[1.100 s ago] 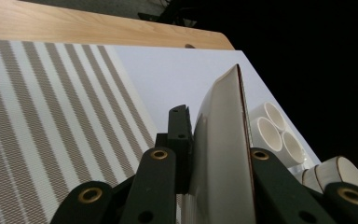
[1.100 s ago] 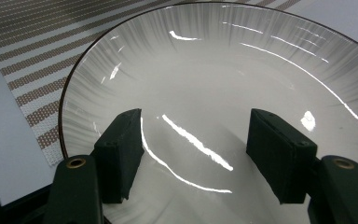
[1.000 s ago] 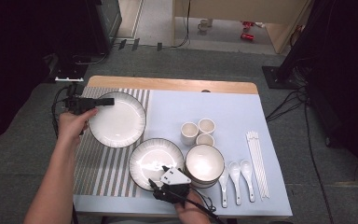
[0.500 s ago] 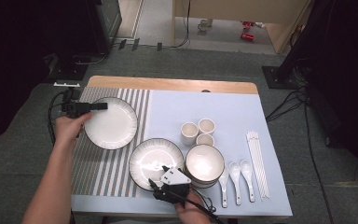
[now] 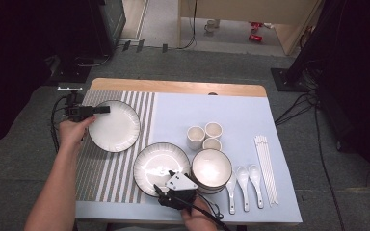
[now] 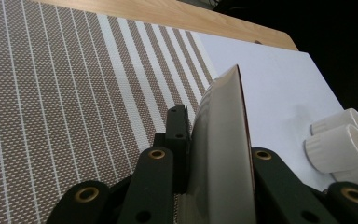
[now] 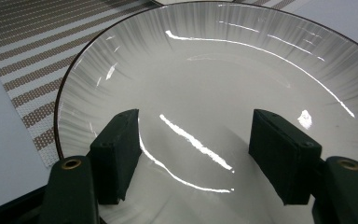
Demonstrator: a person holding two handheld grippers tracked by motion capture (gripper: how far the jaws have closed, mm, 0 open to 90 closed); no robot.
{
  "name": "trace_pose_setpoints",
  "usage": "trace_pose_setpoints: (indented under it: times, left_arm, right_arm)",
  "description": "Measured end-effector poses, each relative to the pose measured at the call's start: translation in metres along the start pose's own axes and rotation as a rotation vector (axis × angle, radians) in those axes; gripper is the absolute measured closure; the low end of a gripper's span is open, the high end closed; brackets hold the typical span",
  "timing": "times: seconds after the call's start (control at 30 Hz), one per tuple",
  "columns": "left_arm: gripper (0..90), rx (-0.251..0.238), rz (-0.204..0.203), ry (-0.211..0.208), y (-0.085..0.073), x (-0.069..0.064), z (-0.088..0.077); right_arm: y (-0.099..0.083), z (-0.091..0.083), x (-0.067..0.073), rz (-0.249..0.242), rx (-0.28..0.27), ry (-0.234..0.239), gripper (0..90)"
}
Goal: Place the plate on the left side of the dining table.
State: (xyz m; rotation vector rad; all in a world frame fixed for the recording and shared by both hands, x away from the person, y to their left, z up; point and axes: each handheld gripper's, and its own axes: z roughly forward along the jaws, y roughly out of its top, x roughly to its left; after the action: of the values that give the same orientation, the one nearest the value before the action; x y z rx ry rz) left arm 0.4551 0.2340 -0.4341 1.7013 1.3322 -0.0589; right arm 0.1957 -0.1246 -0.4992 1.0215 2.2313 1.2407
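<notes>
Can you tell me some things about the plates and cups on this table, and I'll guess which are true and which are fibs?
1. The left gripper is clamped on the rim of a white plate. True.
2. That plate sits over the plain blue mat. False: it is over the striped mat.
3. The right gripper has its jaws apart above a ribbed plate. True.
4. There are five small cups. False: there are three, standing close together.
5. Three white spoons lie right of the bowl. True.
</notes>
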Motion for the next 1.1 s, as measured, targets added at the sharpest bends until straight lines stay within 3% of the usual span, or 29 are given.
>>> trace_pose_setpoints:
  times: [0.3,0.37,1.1]
  left_arm:
    - [80.3,-0.002,-0.031,0.016,-0.006,0.007,-0.003]
    - [77.6,-0.025,-0.049,0.020,-0.007,0.010,-0.006]
    - [72.4,0.004,-0.049,0.053,-0.013,0.017,-0.007]
  right_arm:
    - [0.000,0.000,0.000,0.001,0.001,0.001,33.5]
    - [0.000,0.000,0.000,0.001,0.001,0.001,33.5]
    - [0.000,0.000,0.000,0.001,0.002,0.001,33.4]
